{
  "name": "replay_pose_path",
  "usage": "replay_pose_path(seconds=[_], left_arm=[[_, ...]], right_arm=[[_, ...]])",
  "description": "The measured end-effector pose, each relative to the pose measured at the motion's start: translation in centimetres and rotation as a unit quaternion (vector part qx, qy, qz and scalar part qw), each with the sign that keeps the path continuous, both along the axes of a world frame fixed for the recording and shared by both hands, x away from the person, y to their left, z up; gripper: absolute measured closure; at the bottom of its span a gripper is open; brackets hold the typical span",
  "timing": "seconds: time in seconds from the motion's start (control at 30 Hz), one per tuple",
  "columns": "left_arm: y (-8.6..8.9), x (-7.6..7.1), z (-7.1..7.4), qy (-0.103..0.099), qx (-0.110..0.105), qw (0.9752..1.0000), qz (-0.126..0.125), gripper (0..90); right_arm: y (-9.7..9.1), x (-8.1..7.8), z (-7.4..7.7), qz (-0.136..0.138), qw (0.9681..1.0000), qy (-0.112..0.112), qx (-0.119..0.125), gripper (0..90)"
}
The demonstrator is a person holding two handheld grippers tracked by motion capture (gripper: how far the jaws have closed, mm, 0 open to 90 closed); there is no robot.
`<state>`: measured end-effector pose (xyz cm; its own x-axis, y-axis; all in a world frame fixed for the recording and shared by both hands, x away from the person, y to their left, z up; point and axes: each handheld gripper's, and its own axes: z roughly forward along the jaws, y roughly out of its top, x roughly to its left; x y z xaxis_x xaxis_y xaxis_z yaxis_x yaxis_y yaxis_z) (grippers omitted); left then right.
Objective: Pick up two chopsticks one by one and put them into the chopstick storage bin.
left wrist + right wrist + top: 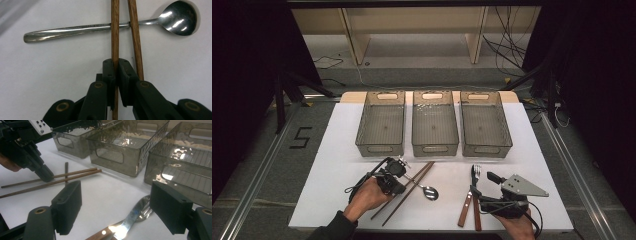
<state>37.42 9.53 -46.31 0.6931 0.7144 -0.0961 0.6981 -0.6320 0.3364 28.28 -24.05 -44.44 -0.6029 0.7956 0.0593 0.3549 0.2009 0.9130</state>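
Two wooden chopsticks (412,184) lie slanted on the white table, crossing over a steel spoon (428,192). My left gripper (403,181) is shut on one chopstick (115,42); the other chopstick (135,37) runs free just beside the right jaw. The spoon (75,30) lies crosswise beyond the jaws, its bowl to the right. My right gripper (482,186) stands open above a fork (476,172) and a knife (476,216), both with wooden handles. In the right gripper view its pads (67,205) are wide apart with the knife blade (128,220) below the gap, untouched.
Three grey see-through bins (380,148) (435,148) (487,148) stand in a row at the back of the table, nothing visible inside. The white tabletop (337,150) ends near my hands. Cables and a shelf frame lie beyond the far edge.
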Motion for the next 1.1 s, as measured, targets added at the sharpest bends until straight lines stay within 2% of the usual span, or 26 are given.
replay_pose_path(seconds=[0.1, 0.33, 0.53, 0.77, 1.1], left_arm=[[0.4, 0.1, 0.5, -0.005, -0.002, 1.0000, -0.001, 84.3], [1.4, -0.1, 2.4, -0.027, -0.027, 0.9993, -0.001, 84.4], [2.4, 0.1, 3.5, -0.035, -0.040, 0.9986, -0.008, 84.5], [3.6, 0.4, 4.4, -0.043, -0.054, 0.9976, -0.002, 84.5], [5.6, 1.5, 7.0, -0.074, -0.080, 0.9939, 0.018, 84.5]], right_arm=[[0.0, 0.0, 0.0, 0.000, 1.0000, 0.001, 0.000, 26.7], [0.0, 0.0, 0.0, 0.001, 1.0000, 0.000, 0.002, 26.7], [0.0, 0.0, 0.0, 0.002, 1.0000, -0.001, 0.003, 26.7], [0.0, 0.0, 0.0, 0.002, 1.0000, -0.001, 0.003, 26.9], [0.0, 0.0, 0.0, 0.001, 1.0000, 0.000, 0.003, 26.9]])
